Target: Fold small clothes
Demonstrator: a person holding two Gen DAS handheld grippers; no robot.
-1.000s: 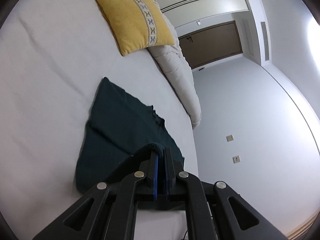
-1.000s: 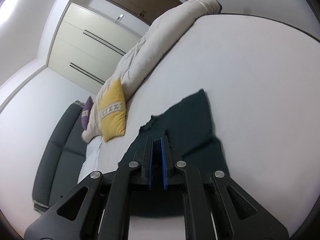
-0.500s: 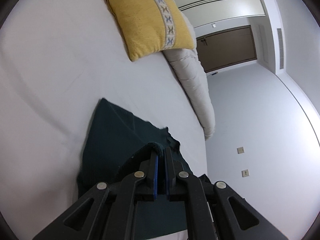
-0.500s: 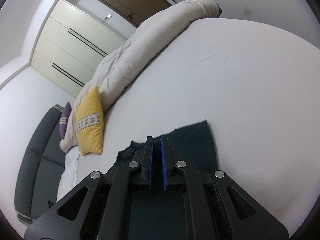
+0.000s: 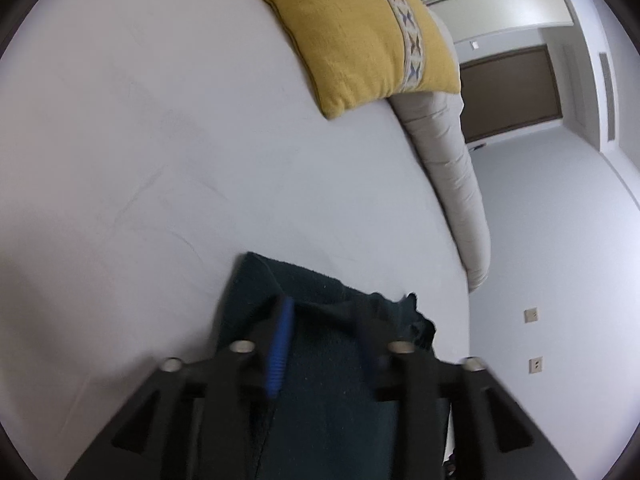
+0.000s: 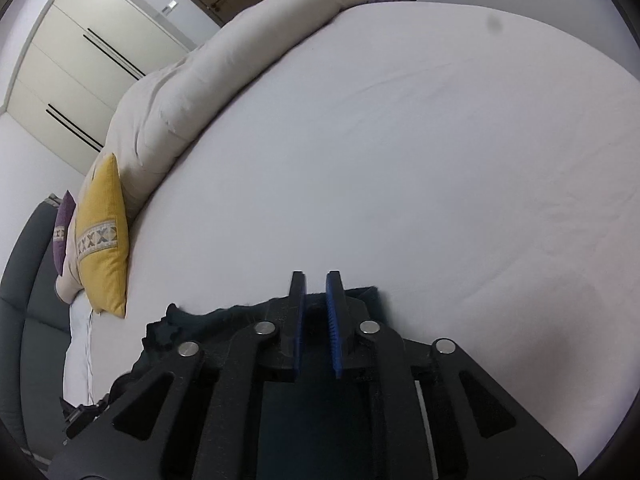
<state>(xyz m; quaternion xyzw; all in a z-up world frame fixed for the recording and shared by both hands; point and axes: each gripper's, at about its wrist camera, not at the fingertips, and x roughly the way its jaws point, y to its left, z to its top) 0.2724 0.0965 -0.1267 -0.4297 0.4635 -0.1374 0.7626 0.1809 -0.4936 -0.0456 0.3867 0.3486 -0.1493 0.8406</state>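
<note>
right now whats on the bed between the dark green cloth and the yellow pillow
Nothing: in the left wrist view only bare white sheet lies between the dark green cloth and the yellow pillow.

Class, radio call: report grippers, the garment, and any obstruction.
Left gripper and right gripper open, jaws just opening. Dark green garment released on white bed sheet. Nothing in the way.
</note>
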